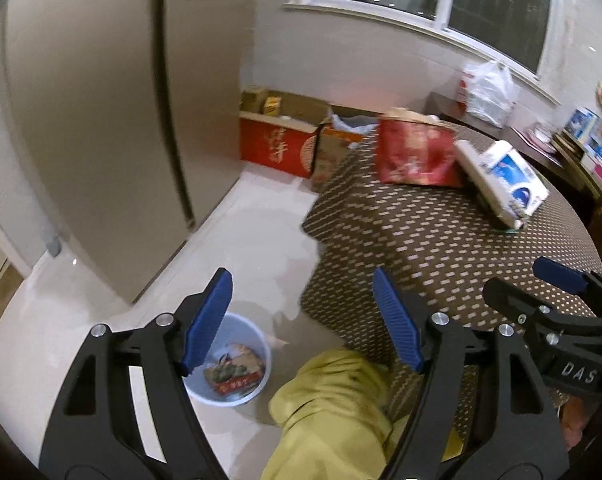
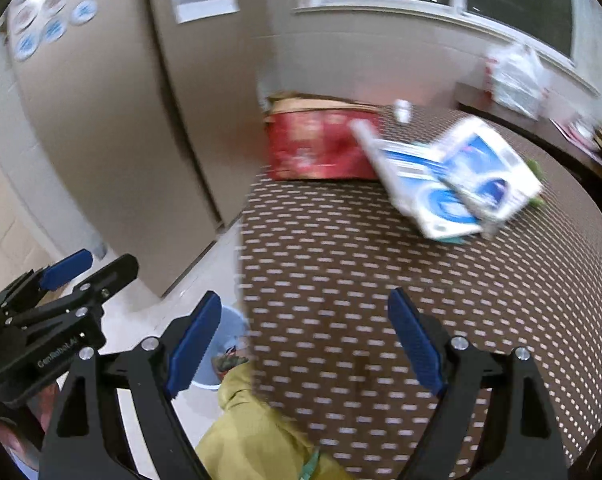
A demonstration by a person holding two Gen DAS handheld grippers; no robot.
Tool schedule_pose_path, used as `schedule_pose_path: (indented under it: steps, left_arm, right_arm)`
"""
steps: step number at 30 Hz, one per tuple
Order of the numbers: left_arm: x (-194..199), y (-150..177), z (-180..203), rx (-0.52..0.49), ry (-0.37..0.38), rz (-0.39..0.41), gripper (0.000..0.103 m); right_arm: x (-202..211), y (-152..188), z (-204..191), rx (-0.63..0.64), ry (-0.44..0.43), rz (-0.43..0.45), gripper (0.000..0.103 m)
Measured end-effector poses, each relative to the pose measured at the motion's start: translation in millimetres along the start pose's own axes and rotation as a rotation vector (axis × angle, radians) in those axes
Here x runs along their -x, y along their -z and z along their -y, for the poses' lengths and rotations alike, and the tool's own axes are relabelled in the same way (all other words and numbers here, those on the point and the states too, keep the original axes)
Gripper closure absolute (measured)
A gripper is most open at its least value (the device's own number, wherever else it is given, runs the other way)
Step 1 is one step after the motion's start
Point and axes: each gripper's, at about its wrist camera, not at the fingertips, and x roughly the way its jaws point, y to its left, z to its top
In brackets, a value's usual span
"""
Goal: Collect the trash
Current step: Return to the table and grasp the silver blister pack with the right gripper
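- Left gripper (image 1: 301,320): blue-padded jaws spread wide, nothing between them; it hangs over the floor by the near left edge of the brown dotted tablecloth (image 1: 441,240).
- Right gripper (image 2: 305,344): jaws likewise apart and empty, above the near edge of that cloth.
- Pale blue round plastic bin (image 1: 257,344) on the white floor, just beside the table's near left corner; crumpled printed wrappers (image 1: 233,374) lie inside.
- Red printed bag (image 1: 417,152) stands at the far edge; blue-and-white carton (image 1: 509,180) lies tilted beside it.
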Motion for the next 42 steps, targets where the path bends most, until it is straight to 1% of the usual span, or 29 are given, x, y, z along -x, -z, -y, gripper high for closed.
schedule_pose_path:
  steps: [3, 6, 8, 11, 13, 15, 16, 19, 20, 21, 22, 24, 27, 28, 29, 30, 31, 32, 33, 34, 37, 40, 42]
  left_arm:
    - [-4, -7, 27, -0.038, 0.014, 0.014, 0.031]
    - [-8, -12, 49, -0.055, 0.06, 0.026, 0.031]
    - [-10, -17, 60, -0.044, 0.069, 0.028, 0.031]
    - [-9, -23, 78, -0.034, 0.111, 0.055, 0.031]
    - [-12, -28, 92, -0.049, 0.133, 0.06, 0.031]
    - [-16, -33, 101, -0.061, 0.157, 0.049, 0.031]
    - [-20, -36, 107, -0.066, 0.177, 0.038, 0.031]
    - [-27, -43, 118, -0.068, 0.192, 0.028, 0.031]
    - [-29, -44, 120, -0.071, 0.196, 0.027, 0.03]
    - [-31, -46, 123, -0.077, 0.205, 0.026, 0.029]
    - [-33, -47, 126, -0.079, 0.211, 0.026, 0.028]
    - [-36, -52, 128, -0.08, 0.217, 0.028, 0.026]
    - [-42, -57, 130, -0.074, 0.235, 0.028, 0.023]
    - [-44, -60, 132, -0.072, 0.245, 0.023, 0.023]
    - [-47, -62, 133, -0.069, 0.252, 0.018, 0.022]
    - [-49, -64, 135, -0.066, 0.258, 0.012, 0.021]
    - [-52, -65, 138, -0.063, 0.266, 0.005, 0.021]
    - [-55, -66, 140, -0.06, 0.278, -0.003, 0.02]
    - [-59, -68, 142, -0.057, 0.292, -0.011, 0.019]
    - [-64, -69, 146, -0.054, 0.307, -0.024, 0.019]
    - [-80, -70, 155, -0.047, 0.319, -0.058, 0.019]
    - [-98, -70, 162, -0.026, 0.335, -0.073, 0.019]
    - [-111, -68, 163, 0.022, 0.352, -0.087, 0.019]
  right_arm:
    - [4, -4, 37, -0.065, 0.027, 0.01, 0.019]
    - [5, -7, 73, -0.118, 0.049, 0.02, 0.019]
    - [5, -9, 94, -0.139, 0.051, 0.025, 0.019]
    - [1, -16, 120, -0.176, 0.048, 0.028, 0.019]
    - [-3, -22, 130, -0.165, 0.042, 0.032, 0.02]
    - [-6, -28, 134, -0.143, 0.049, 0.04, 0.02]
    - [-9, -33, 136, -0.119, 0.048, 0.045, 0.02]
    - [-21, -46, 137, -0.056, 0.039, 0.042, 0.021]
    - [-26, -50, 137, -0.042, 0.036, 0.039, 0.023]
    - [-30, -53, 136, -0.034, 0.025, 0.034, 0.027]
    - [-36, -58, 136, -0.021, -0.003, 0.026, 0.031]
    - [-46, -65, 136, 0.0, -0.041, 0.017, 0.034]
    - [-64, -73, 134, 0.022, -0.03, -0.018, 0.039]
    - [-70, -75, 135, 0.023, -0.034, -0.027, 0.042]
    - [-73, -75, 135, 0.025, -0.05, -0.025, 0.049]
    - [-76, -76, 137, 0.02, -0.072, -0.036, 0.053]
    - [-78, -77, 138, 0.012, -0.082, -0.04, 0.061]
    - [-79, -77, 139, 0.009, -0.092, -0.038, 0.072]
    - [-79, -76, 142, 0.009, -0.112, -0.037, 0.078]
    - [-77, -75, 144, 0.001, -0.132, -0.035, 0.081]
    - [-66, -66, 152, -0.027, -0.129, -0.028, 0.083]
    - [-47, -57, 160, -0.057, -0.118, 0.004, 0.083]
    - [-35, -51, 165, -0.085, -0.108, 0.024, 0.083]
